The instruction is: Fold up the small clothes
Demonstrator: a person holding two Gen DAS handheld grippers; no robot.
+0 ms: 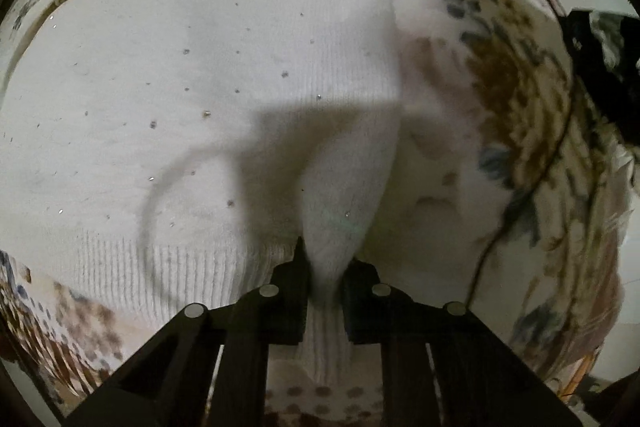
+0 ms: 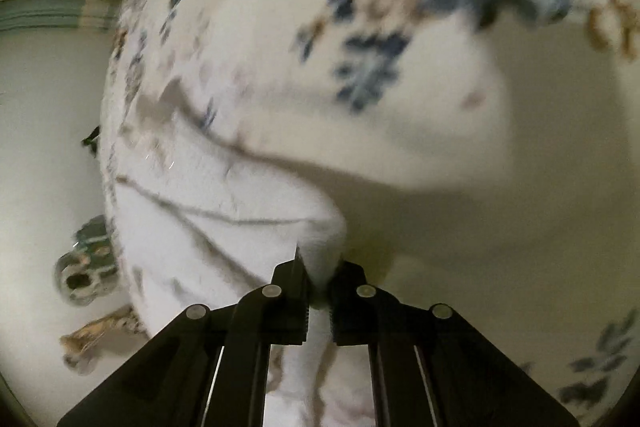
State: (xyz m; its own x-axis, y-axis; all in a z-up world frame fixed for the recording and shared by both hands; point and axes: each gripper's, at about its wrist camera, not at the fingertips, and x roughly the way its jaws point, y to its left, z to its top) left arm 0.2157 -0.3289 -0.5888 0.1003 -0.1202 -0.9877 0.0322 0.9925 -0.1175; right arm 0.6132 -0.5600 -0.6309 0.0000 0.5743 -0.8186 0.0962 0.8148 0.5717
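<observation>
The white knit sweater [image 1: 200, 87], ribbed at its hem and dotted with tiny sequins, lies spread on a floral bedspread [image 1: 520, 87], each corner pinched between the left gripper [image 1: 326, 273] and right gripper [image 2: 318, 273] fingers.

Floral bedspread [image 1: 516, 99] under a white sweater [image 1: 180, 87]

The sweater lies spread on the bedspread (blue and brown blooms), whose print shows past its hem, side and collar.

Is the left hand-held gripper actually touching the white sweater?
Touching. The left wrist view shows the left hand-held gripper shut on a bunched fold of the white sweater.
</observation>
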